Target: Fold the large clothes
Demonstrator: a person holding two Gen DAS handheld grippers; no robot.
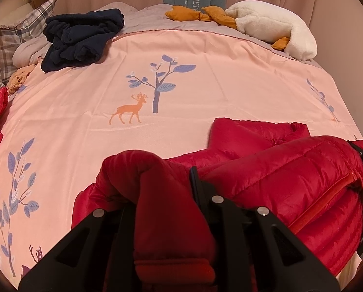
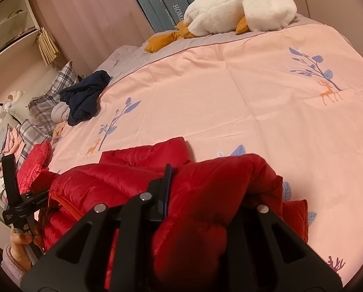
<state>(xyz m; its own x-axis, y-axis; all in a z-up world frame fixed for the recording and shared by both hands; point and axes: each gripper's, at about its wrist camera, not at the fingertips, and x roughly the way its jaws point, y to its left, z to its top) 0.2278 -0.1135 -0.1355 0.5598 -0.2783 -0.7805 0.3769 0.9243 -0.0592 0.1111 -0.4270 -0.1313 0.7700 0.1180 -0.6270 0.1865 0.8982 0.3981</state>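
A: Closest in, the left gripper [image 1: 166, 194] is pinching a bunched fold of the red jacket [image 1: 291, 185]; the right gripper [image 2: 205, 202] pinches another.

B: And the jacket?

A: At the near edge of the pink bedspread [image 1: 205, 60].

B: Lift both ends level, then lay it flat, clear of the navy garment [image 1: 81, 39] and plush goose [image 1: 274, 26] beyond.
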